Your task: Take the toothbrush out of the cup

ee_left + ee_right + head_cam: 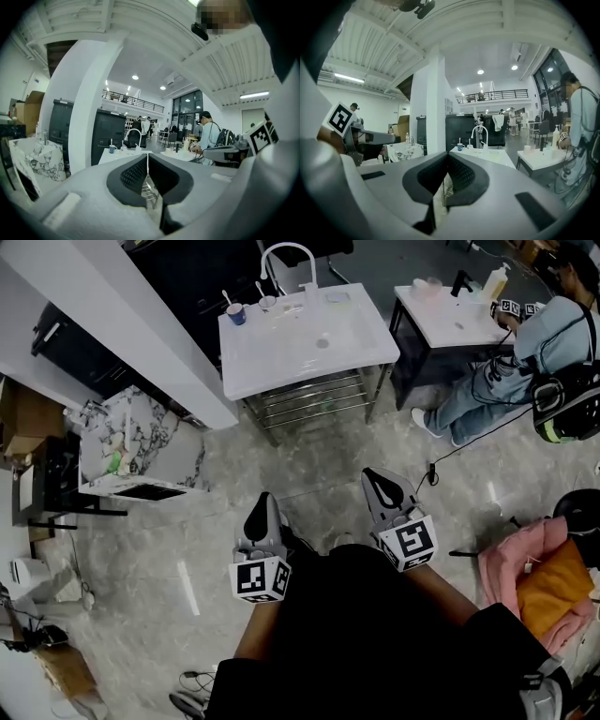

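Head view — left gripper [262,501] and right gripper [377,476] fingers pressed together, empty; toothbrush [226,298] stands in cup [235,313].

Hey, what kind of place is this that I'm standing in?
Probably an open test hall, not a home bathroom: a freestanding washbasin stand, a cup holding a toothbrush on it, another person at a second stand.

Small and cropped things around the white sink table [309,343]

At the table's far left corner, the blue cup [235,312] and the toothbrush [226,298] in it are too small to show the bristles or the brush's lean. A second cup [267,302] just right of them is no clearer. Right of the table, a seated person [525,352] is cut off by the picture's edge.
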`<state>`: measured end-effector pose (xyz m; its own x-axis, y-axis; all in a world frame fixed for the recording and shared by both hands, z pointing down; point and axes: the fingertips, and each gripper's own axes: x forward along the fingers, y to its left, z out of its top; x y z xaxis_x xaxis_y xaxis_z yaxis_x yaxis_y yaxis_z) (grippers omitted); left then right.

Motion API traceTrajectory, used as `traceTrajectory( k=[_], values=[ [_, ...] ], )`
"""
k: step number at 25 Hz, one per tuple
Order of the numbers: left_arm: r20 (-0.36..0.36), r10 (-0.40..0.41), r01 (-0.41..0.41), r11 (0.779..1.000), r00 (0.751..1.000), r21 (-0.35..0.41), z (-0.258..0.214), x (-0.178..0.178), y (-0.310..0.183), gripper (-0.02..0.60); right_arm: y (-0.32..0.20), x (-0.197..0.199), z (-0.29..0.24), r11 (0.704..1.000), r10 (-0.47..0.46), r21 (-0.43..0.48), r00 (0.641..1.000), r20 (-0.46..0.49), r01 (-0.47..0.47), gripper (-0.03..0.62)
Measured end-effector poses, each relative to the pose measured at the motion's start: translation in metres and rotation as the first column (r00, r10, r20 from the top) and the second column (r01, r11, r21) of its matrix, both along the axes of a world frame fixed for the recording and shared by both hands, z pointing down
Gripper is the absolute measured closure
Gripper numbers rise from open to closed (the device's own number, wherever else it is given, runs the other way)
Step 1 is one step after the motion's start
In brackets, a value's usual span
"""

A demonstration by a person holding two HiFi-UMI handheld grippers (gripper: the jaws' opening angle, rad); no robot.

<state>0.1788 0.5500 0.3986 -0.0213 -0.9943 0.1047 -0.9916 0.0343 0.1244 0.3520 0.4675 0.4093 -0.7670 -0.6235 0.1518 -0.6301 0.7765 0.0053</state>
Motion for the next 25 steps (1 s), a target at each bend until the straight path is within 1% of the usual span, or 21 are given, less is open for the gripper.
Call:
traceTrajectory(
  k=[2, 8, 12, 16, 18, 21, 23, 25],
  values=[
    [0.011, 0.009, -0.009, 1.0, 1.0, -0.001, 0.004, 0.001, 0.001, 0.56, 0.0, 0.003, 0.01, 1.0, 0.006, -0.003, 1.0, -0.007, -0.006, 0.595],
    [0.004, 0.02, -0.02, 1.0, 1.0, 0.01, 0.011, -0.007, -0.013, 0.56, -0.006, 0.004, 0.027, 0.999, 0.027, -0.02, 0.999, -0.025, -0.028, 0.595],
    [-0.015, 0.033, -0.033, 0.999, 0.999, 0.012, 0.013, -0.016, -0.038, 0.56, -0.02, -0.005, 0.029, 0.999, 0.028, -0.021, 0.999, -0.044, -0.028, 0.595],
    [-0.023, 0.052, -0.051, 0.999, 0.998, 0.019, 0.011, -0.028, -0.067, 0.56, -0.045, -0.012, 0.031, 0.997, 0.062, -0.034, 0.996, -0.057, -0.064, 0.595],
    [-0.017, 0.043, -0.042, 0.999, 0.999, 0.023, 0.009, -0.04, -0.084, 0.56, -0.063, -0.019, 0.033, 0.997, 0.067, -0.041, 0.995, -0.077, -0.07, 0.595],
    [-0.015, 0.001, -0.001, 1.0, 1.0, 0.008, 0.012, -0.068, -0.111, 0.56, -0.092, -0.037, 0.037, 0.996, 0.066, -0.06, 0.993, -0.099, -0.072, 0.595],
    [-0.022, -0.02, 0.02, 1.0, 1.0, 0.004, 0.014, -0.089, -0.131, 0.56, -0.113, -0.053, 0.037, 0.996, 0.059, -0.064, 0.992, -0.111, -0.067, 0.595],
    [-0.033, -0.024, 0.024, 1.0, 0.999, 0.005, 0.016, -0.108, -0.152, 0.56, -0.134, -0.073, 0.038, 0.996, 0.045, -0.068, 0.991, -0.125, -0.054, 0.595]
  ],
)
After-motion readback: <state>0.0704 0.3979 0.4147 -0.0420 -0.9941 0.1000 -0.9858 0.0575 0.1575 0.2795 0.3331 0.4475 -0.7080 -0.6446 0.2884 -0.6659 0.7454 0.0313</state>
